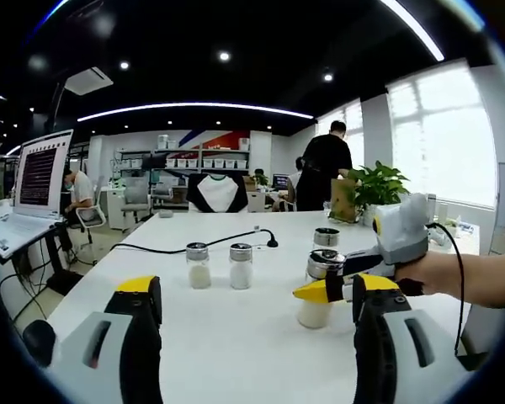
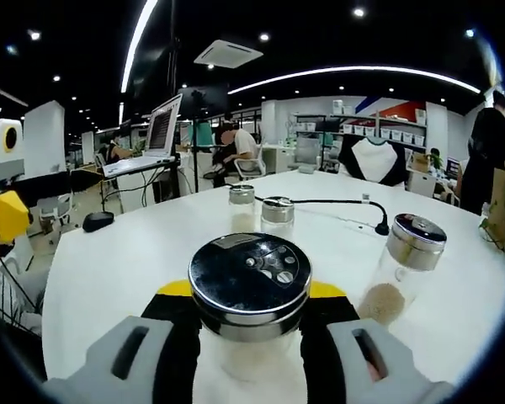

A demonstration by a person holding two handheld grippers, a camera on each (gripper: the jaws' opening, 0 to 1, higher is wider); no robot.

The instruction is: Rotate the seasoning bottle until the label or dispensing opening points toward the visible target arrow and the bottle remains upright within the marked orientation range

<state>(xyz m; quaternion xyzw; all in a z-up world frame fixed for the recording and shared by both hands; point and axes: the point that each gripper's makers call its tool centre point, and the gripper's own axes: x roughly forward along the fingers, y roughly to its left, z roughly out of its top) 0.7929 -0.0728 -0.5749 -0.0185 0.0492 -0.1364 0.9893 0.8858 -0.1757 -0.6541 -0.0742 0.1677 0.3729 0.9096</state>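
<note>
The right gripper hugs the seasoning bottle between its two jaws, and the bottle stands straight up on the white desk. Its shiny lid has little holes on top. The left gripper is wide apart with nothing in it, off to the side. So the grab looks done, and the turning is the part in hand or left to do. No arrow can be seen on the desk, so I cannot tell how far the bottle must turn. Three other small jars stand further back.
</note>
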